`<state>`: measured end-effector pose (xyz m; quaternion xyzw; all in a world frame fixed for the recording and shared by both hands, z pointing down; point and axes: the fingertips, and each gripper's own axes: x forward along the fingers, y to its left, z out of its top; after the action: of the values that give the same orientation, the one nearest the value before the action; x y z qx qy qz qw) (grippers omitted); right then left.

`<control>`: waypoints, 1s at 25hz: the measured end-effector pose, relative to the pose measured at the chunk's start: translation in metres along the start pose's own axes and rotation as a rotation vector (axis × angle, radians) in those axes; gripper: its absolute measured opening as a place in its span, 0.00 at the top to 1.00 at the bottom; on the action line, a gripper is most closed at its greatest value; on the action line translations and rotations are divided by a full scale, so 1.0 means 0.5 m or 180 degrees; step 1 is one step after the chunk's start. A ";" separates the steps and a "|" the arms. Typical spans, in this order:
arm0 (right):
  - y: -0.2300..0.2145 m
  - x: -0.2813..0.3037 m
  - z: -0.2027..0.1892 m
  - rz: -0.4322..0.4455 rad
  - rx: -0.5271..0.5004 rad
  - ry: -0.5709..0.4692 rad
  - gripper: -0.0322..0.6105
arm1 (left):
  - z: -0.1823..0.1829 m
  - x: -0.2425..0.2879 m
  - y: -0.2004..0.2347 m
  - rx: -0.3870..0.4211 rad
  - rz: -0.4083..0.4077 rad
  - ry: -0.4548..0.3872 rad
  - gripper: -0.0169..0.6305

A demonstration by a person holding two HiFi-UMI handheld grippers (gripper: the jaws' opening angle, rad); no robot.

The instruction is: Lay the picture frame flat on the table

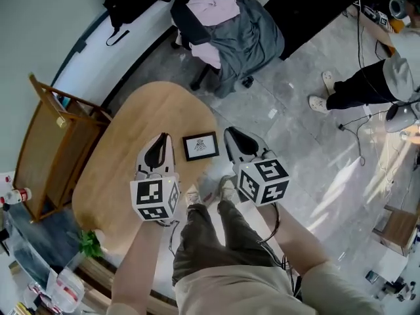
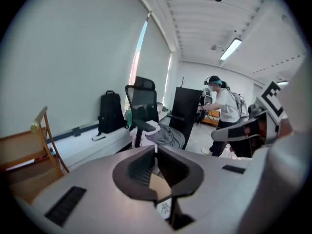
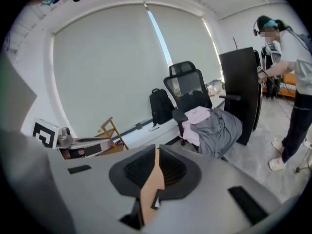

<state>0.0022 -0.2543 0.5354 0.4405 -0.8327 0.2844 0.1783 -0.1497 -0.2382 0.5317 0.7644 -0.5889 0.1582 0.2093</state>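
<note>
Picture frame (image 1: 201, 146): lying flat and face up on the oval wooden table (image 1: 125, 149), close to its right edge, between the two grippers and touching neither.
Frame look: a thin black rectangular border is enclosing a white sheet with a small dark drawing in the middle.
Left gripper (image 1: 161, 142): hovering just left of the frame, its jaws pressing together with nothing between them.
Right gripper (image 1: 232, 136): hovering just right of the frame, over the table's edge, its jaws likewise meeting and holding nothing.
Background: an office chair (image 1: 226, 28) draped with grey and pink clothing is standing beyond the table.
</note>
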 end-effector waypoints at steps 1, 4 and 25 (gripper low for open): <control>0.017 -0.026 0.037 0.0016 -0.0073 -0.0095 0.93 | 0.038 -0.024 -0.008 0.0085 -0.0019 -0.0087 0.95; 0.075 -0.108 0.137 0.0125 -0.0206 -0.0324 0.93 | 0.145 -0.105 -0.033 0.0327 -0.0084 -0.0306 0.95; 0.349 -0.633 0.508 0.0439 -0.1196 -0.1759 0.94 | 0.560 -0.559 -0.211 0.1107 -0.0056 -0.1473 0.95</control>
<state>0.0184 -0.1360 0.1100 0.4029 -0.9152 0.0073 0.0043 -0.1205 -0.1236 0.1394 0.8097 -0.5784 0.0764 -0.0635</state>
